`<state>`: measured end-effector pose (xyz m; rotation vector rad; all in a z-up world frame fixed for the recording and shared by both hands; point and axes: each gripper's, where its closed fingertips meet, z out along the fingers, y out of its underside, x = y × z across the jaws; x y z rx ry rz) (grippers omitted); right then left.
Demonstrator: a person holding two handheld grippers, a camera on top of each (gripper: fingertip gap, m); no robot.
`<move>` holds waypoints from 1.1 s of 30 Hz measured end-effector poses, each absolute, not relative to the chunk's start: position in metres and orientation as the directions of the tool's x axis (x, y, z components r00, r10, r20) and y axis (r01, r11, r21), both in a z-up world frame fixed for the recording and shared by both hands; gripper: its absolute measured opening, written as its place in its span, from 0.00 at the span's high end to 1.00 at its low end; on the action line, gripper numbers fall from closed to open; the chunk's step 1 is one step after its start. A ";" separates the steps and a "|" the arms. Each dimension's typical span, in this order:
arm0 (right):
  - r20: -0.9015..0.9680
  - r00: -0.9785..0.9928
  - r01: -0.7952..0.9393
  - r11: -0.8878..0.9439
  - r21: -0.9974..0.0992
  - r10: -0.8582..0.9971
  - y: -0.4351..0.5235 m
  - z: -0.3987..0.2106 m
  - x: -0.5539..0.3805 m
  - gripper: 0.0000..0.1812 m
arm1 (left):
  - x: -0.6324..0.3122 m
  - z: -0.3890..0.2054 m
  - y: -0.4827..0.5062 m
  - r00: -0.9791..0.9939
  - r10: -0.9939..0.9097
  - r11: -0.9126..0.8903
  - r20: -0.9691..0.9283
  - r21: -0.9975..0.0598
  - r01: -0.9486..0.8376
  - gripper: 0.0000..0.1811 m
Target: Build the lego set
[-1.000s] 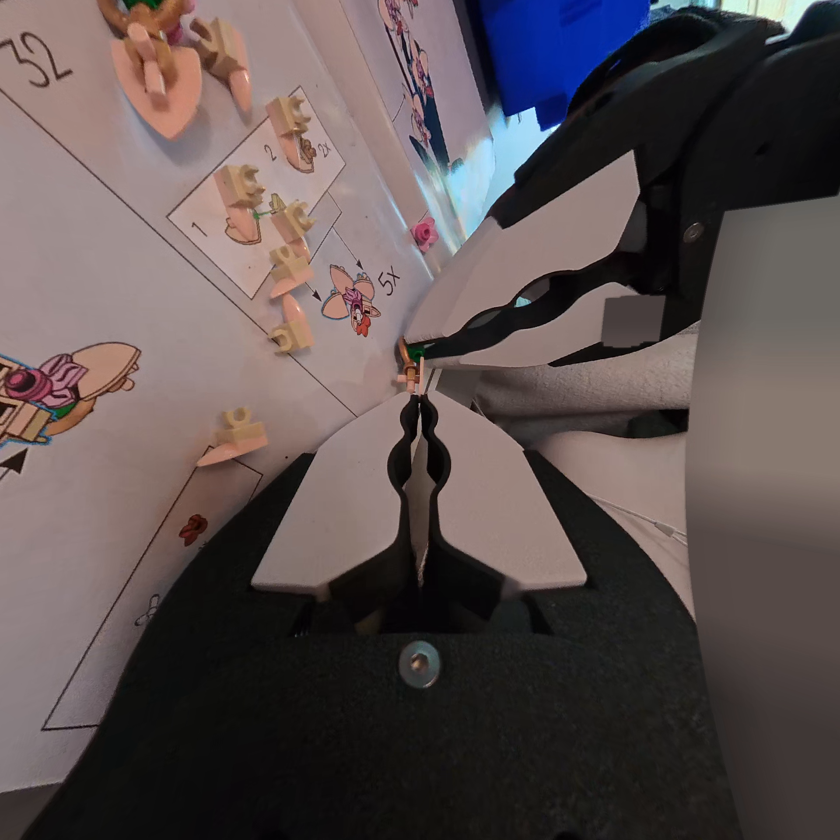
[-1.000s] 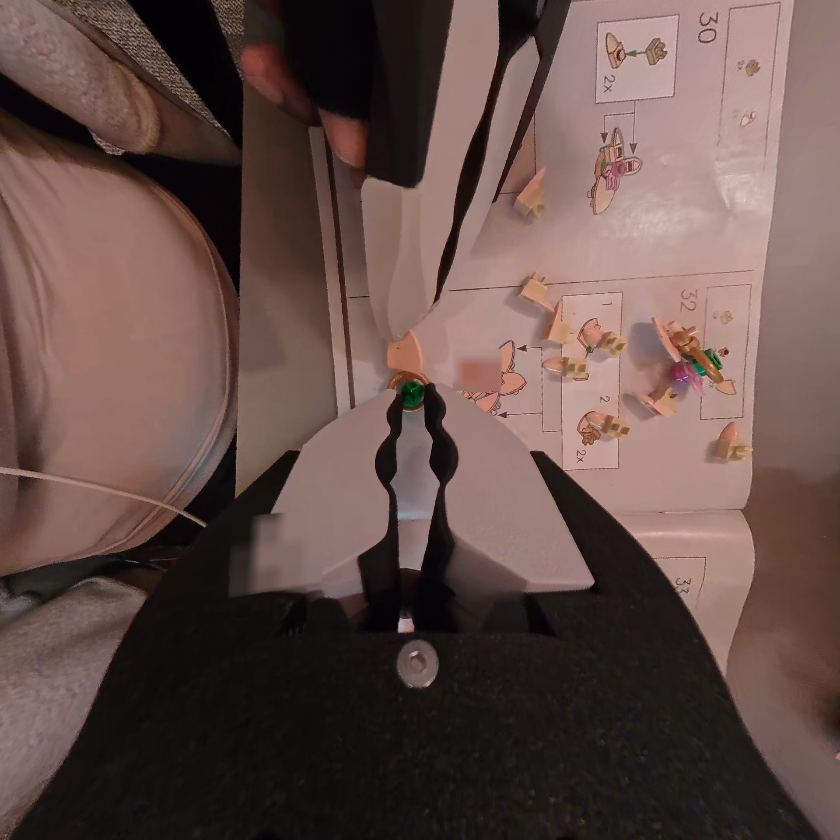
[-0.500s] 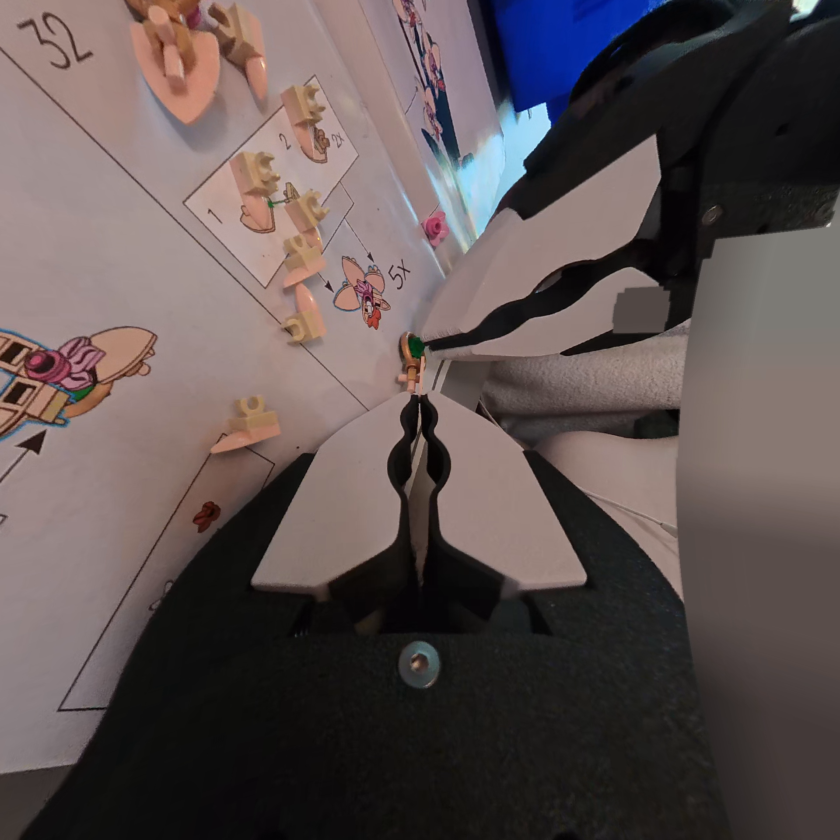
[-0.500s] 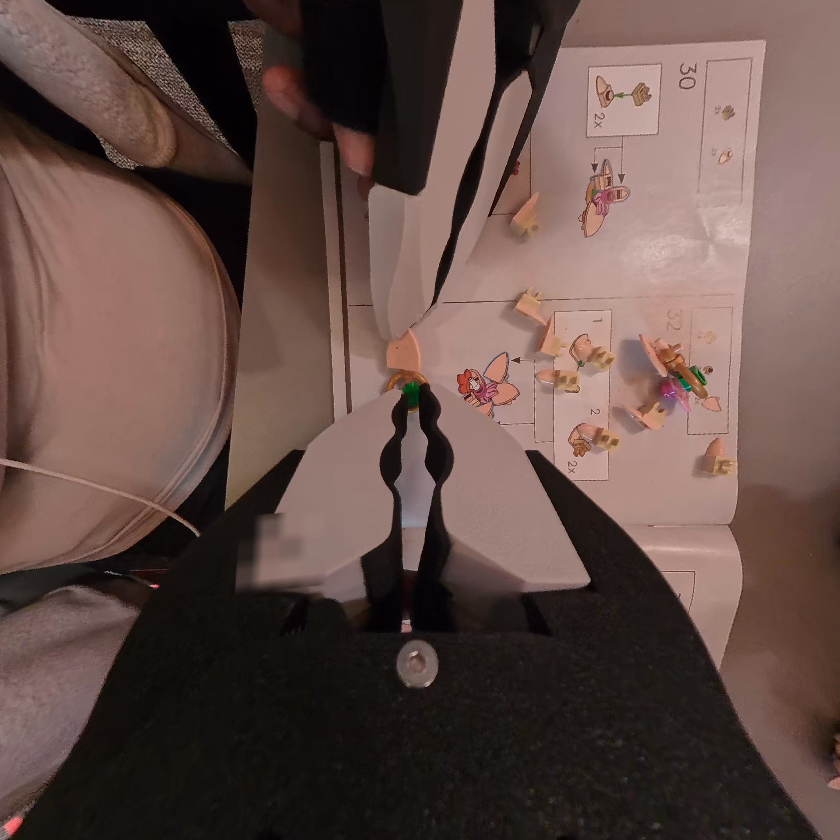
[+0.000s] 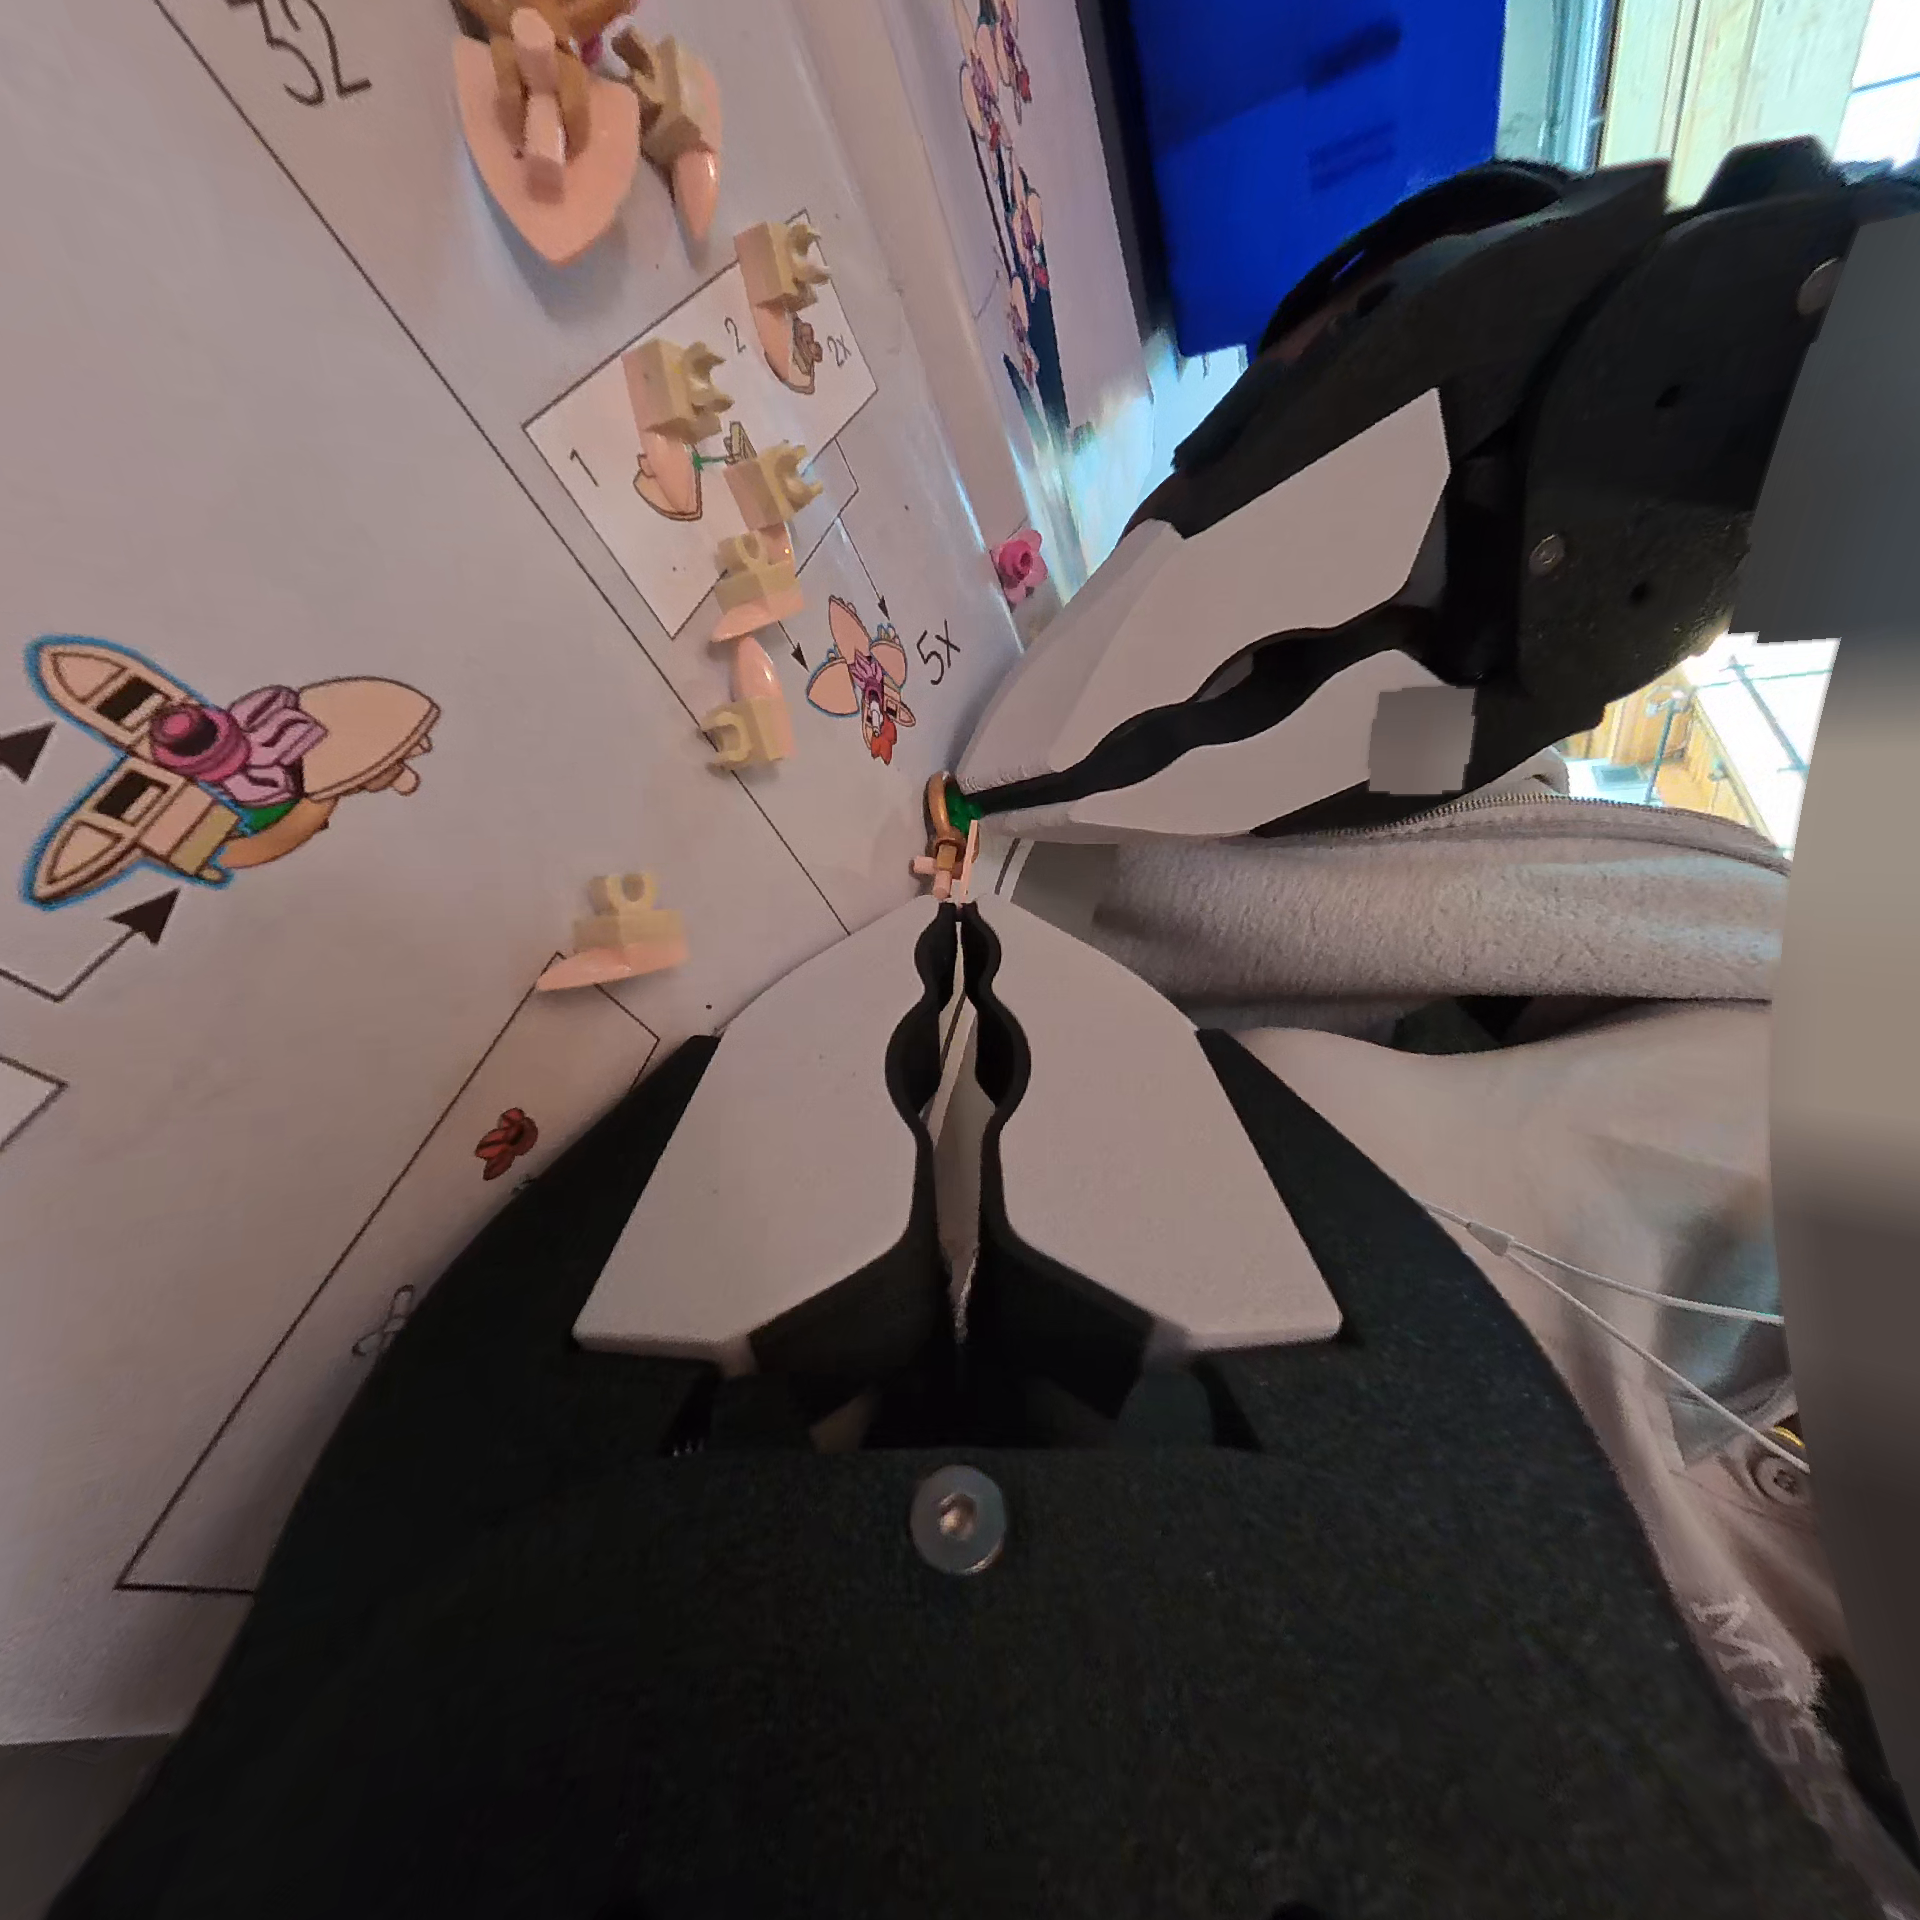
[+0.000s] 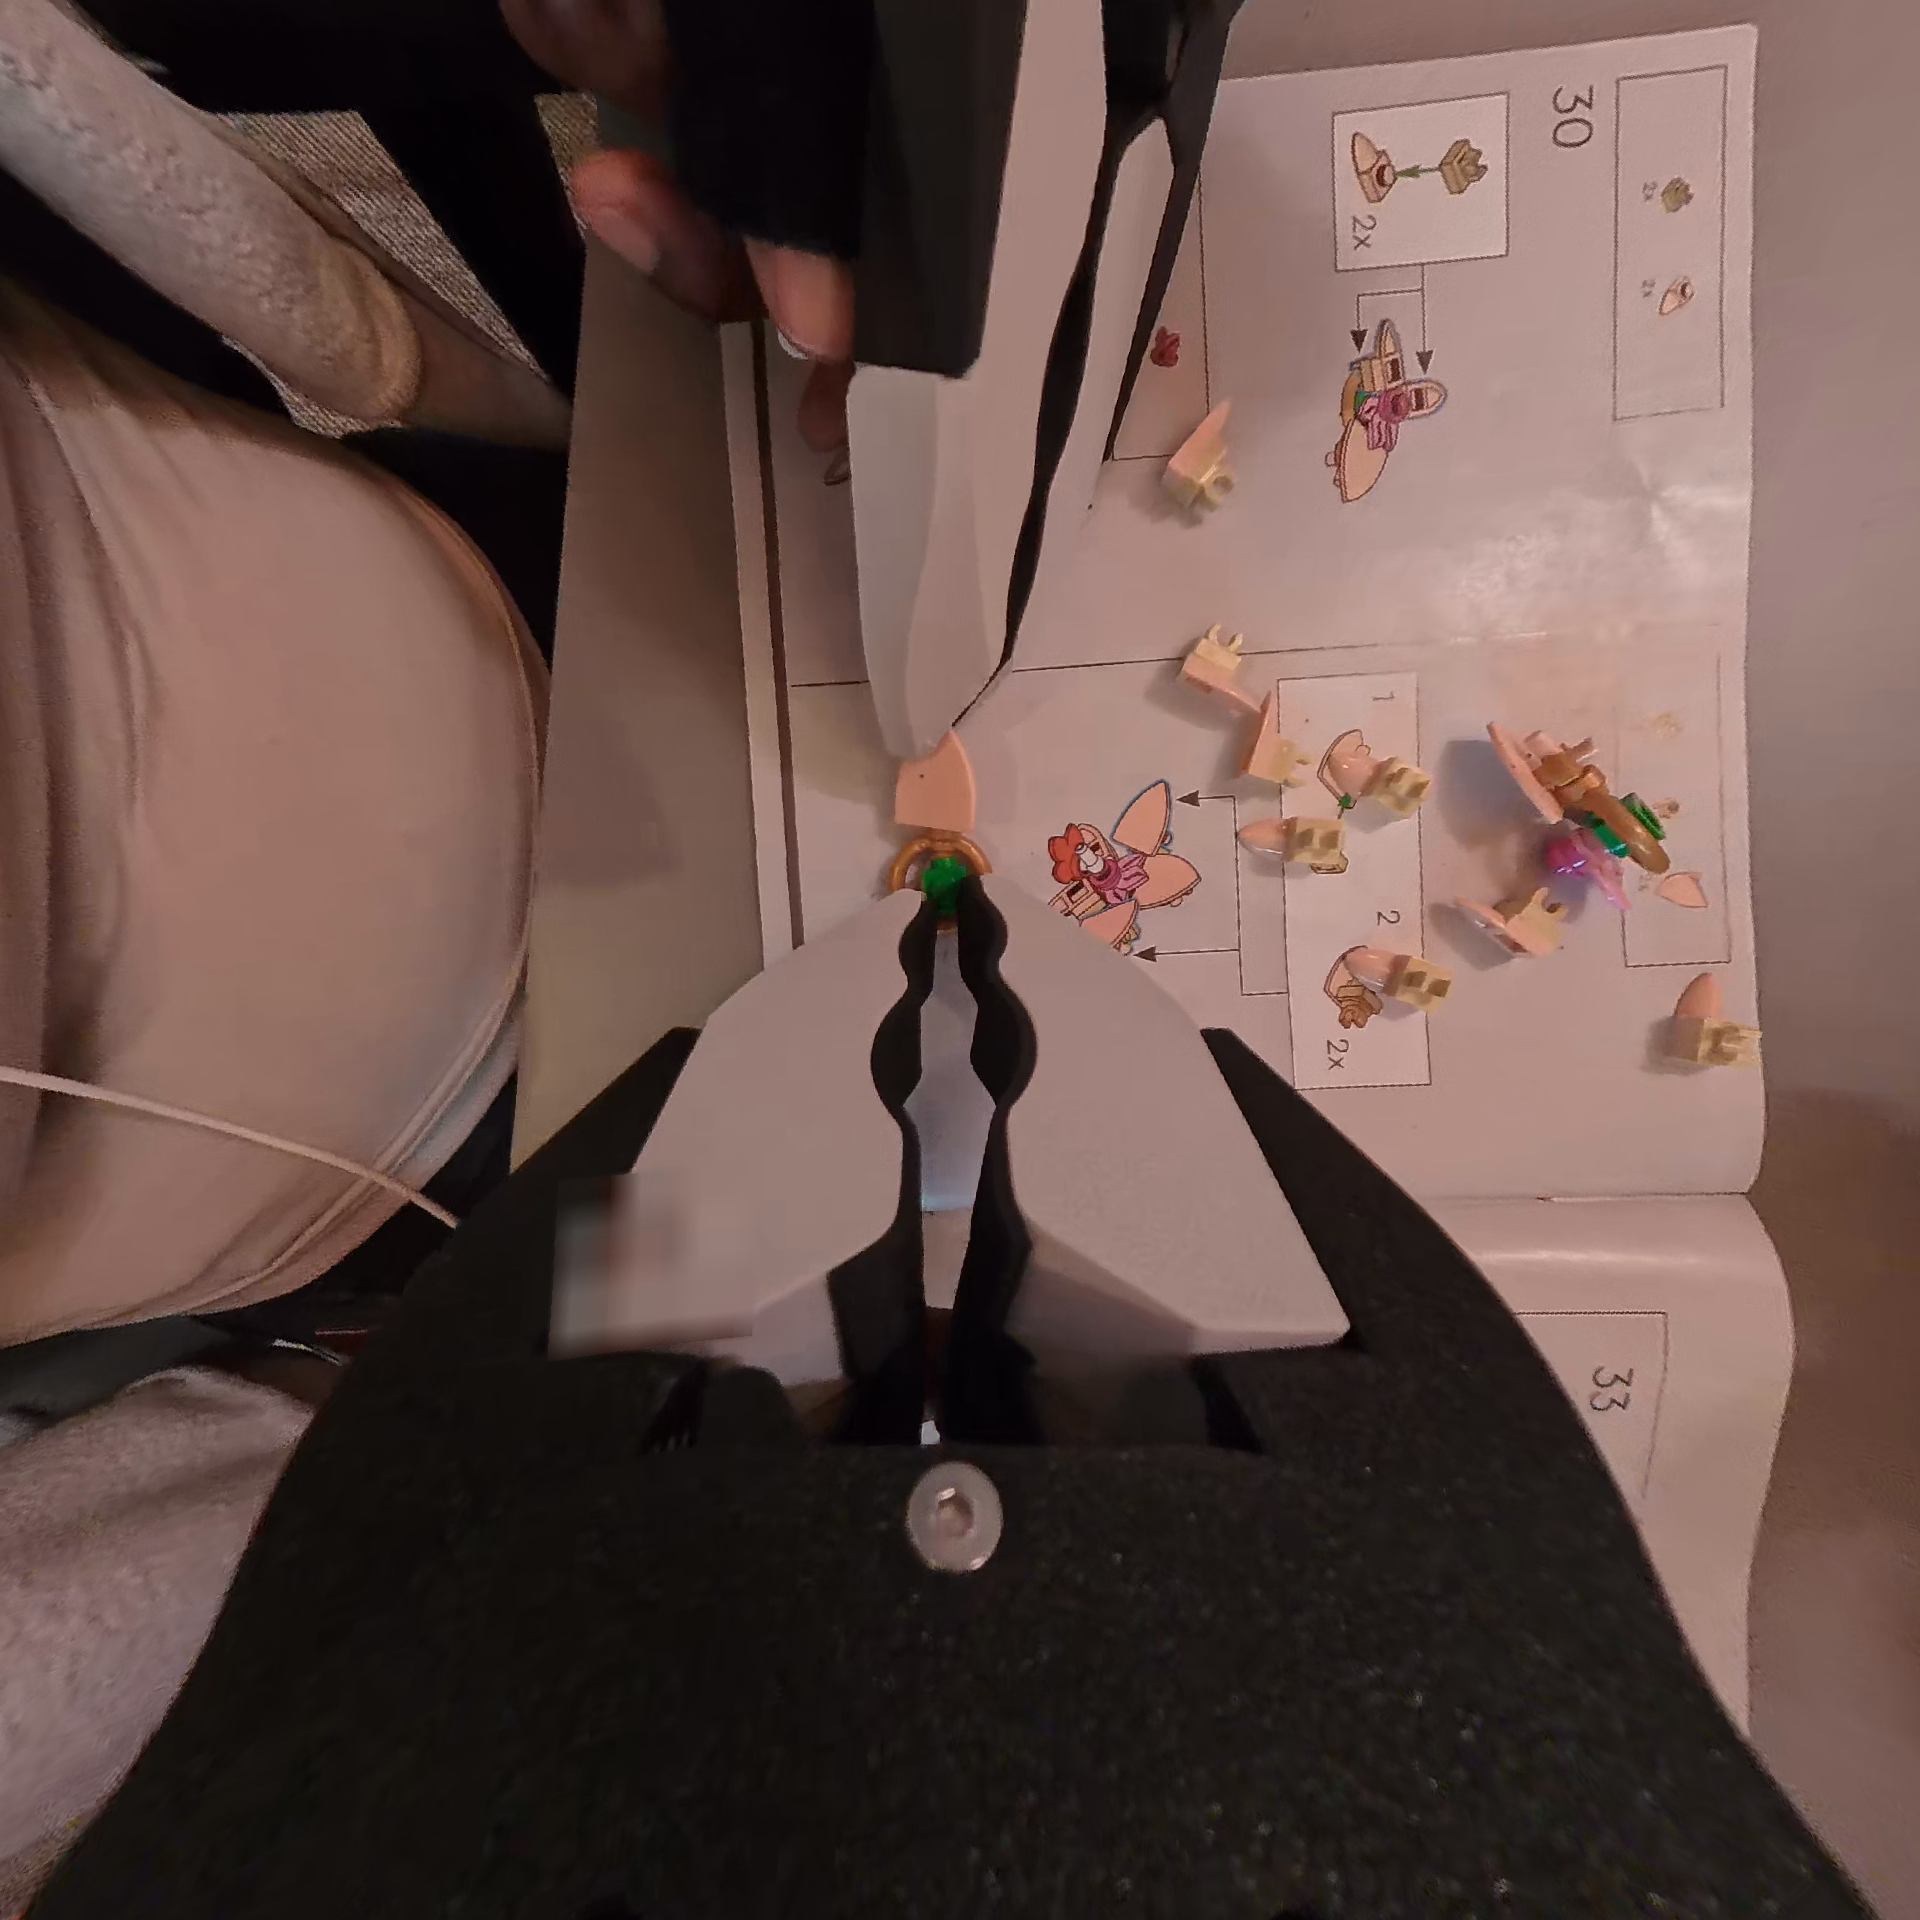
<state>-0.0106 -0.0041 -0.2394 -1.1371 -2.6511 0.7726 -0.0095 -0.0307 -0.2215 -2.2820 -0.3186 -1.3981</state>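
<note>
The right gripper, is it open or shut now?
Shut: the right gripper pinches the green piece of the gold ring between its fingers.

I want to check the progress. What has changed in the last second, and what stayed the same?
No clear change. The left gripper still pinches the pink petal, the right gripper the green stud in the gold ring, pieces touching. Loose parts on the instruction booklet stay put.

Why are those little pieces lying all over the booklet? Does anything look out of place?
Nothing looks broken. Loose petal pieces lie scattered on the open instruction booklet, some tipped on their sides. A half-built flower lies tilted there. Both grippers pinch small parts together.
</note>
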 end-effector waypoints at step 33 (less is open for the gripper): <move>0.060 -0.594 0.525 0.443 -0.727 0.803 -0.005 -0.240 -0.013 0.97 | -0.024 -0.236 -0.002 0.295 0.550 -0.712 0.781 0.254 0.655 0.99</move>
